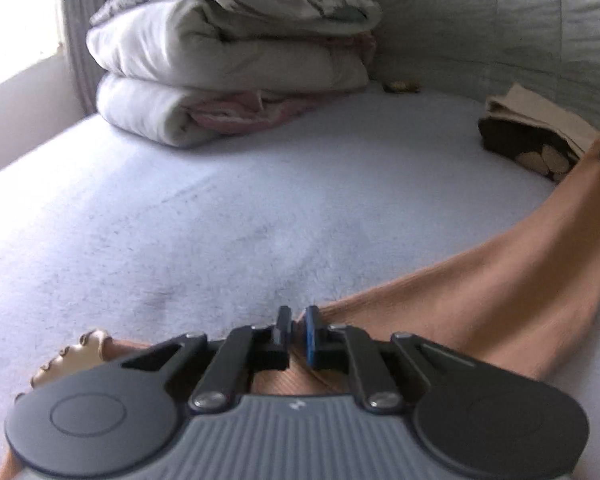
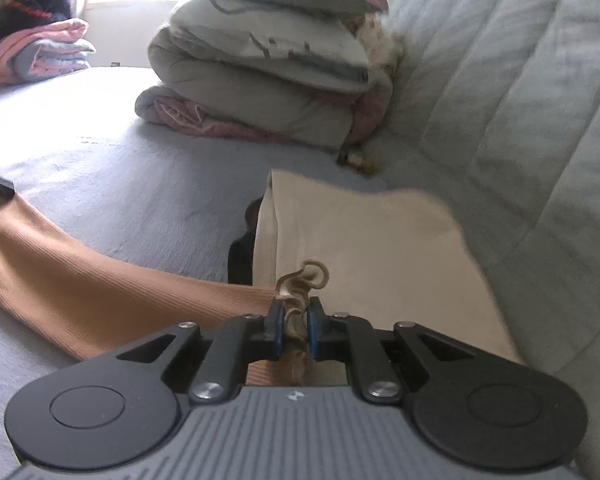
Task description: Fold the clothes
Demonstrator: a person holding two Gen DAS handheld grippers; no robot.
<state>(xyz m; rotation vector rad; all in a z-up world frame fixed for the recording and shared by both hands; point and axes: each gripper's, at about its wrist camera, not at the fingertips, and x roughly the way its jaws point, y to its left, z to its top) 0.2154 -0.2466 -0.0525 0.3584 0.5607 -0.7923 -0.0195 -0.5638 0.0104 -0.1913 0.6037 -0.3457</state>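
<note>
My left fingers (image 1: 296, 330) are pinching together on the edge of the tan ribbed garment (image 1: 500, 280), while my right fingers (image 2: 294, 320) are clamping its cream ruffled trim (image 2: 304, 280). Between the two grips I am seeing the garment hanging in a slack band just above the pale blue bed (image 1: 180, 220), with a folded cream cloth (image 2: 380, 248) lying on a dark patterned piece (image 1: 528, 148) directly ahead of my right fingers. Farther back, a stack of folded duvets (image 1: 228, 60) is resting against the quilted grey backrest (image 2: 520, 100).
</note>
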